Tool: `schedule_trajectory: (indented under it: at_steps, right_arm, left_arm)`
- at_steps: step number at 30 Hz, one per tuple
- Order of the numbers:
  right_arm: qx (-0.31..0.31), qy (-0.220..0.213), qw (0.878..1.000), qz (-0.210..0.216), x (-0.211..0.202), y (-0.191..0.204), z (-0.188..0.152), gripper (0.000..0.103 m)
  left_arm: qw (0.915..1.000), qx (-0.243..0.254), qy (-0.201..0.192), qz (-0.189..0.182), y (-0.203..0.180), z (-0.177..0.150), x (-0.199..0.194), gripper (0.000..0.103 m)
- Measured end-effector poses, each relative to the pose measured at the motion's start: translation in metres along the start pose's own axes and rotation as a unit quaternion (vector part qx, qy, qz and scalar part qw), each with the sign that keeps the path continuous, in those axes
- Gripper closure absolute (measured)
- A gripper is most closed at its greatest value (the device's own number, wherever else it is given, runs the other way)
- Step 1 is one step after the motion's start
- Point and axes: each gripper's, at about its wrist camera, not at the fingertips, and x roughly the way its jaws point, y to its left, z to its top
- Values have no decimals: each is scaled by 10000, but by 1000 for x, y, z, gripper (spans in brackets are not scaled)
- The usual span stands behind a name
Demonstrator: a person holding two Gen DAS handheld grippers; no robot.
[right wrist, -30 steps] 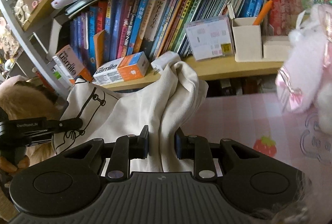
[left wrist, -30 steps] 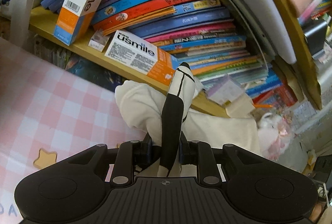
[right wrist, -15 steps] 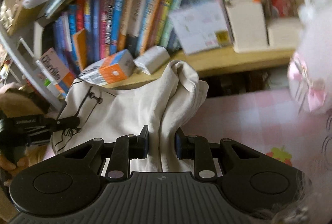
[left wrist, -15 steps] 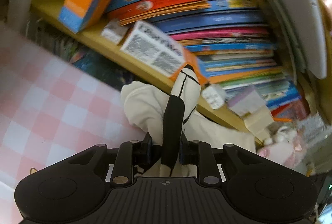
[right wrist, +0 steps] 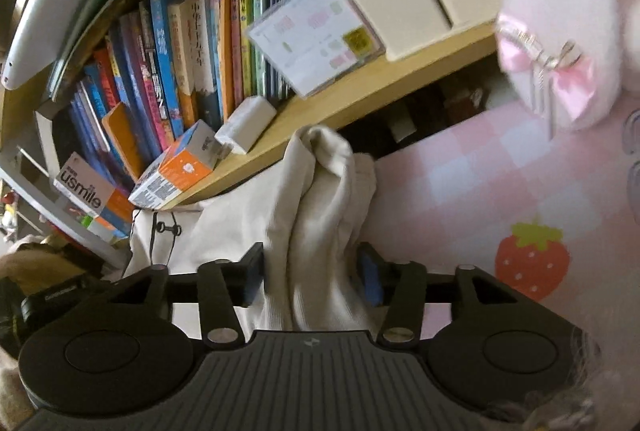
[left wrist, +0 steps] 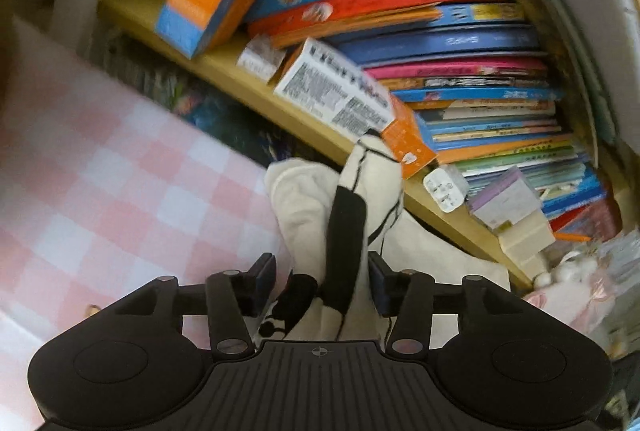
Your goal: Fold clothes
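A cream garment with a black printed pattern lies bunched on the pink checked tablecloth, against the foot of the bookshelf. My left gripper straddles a raised fold that carries a thick black stripe. Its jaws are opening, and the fold stands loose between the pads. In the right wrist view the plain cream side of the garment rises in a ridge between the fingers of my right gripper. Those jaws are opening too, with the pads drawn back from the cloth.
A wooden shelf packed with books and orange-and-white boxes runs close behind the garment. A pink plush toy with a bow sits at the right on the tablecloth, near a strawberry print.
Both grippers were shut on folds of the garment and have spread their jaws apart. Both have sunk toward the table, and the right one has rolled, tilting its view.
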Motion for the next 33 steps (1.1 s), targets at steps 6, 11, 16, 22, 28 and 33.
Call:
schedule_trajectory:
  at_steps: [6, 11, 16, 22, 28, 33]
  right_arm:
    - [-158, -252, 9992, -263, -29, 8, -4, 42]
    - [-538, -390, 9965, -512, -52, 23, -21, 36]
    - [-942, -448, 9923, -665, -70, 44, -40, 30]
    - [-1358, -584, 9843, -964, -87, 67, -60, 21]
    - [-1547, -681, 9778, -1235, -101, 82, -80, 14]
    - [-1705, -765, 9715, -1459, -110, 93, -93, 7]
  left_arm:
    - [9993, 238, -148, 230, -10, -20, -32, 51]
    - [9967, 572, -240, 517, -24, -39, -52, 44]
    - [9926, 859, -313, 802, -39, -57, -68, 38]
    - [9815, 1417, -543, 1164, -52, -78, -87, 23]
    - [9665, 1971, -624, 1519, -60, -96, -100, 9]
    - [9685, 1939, -587, 1448, -61, -104, -112, 4]
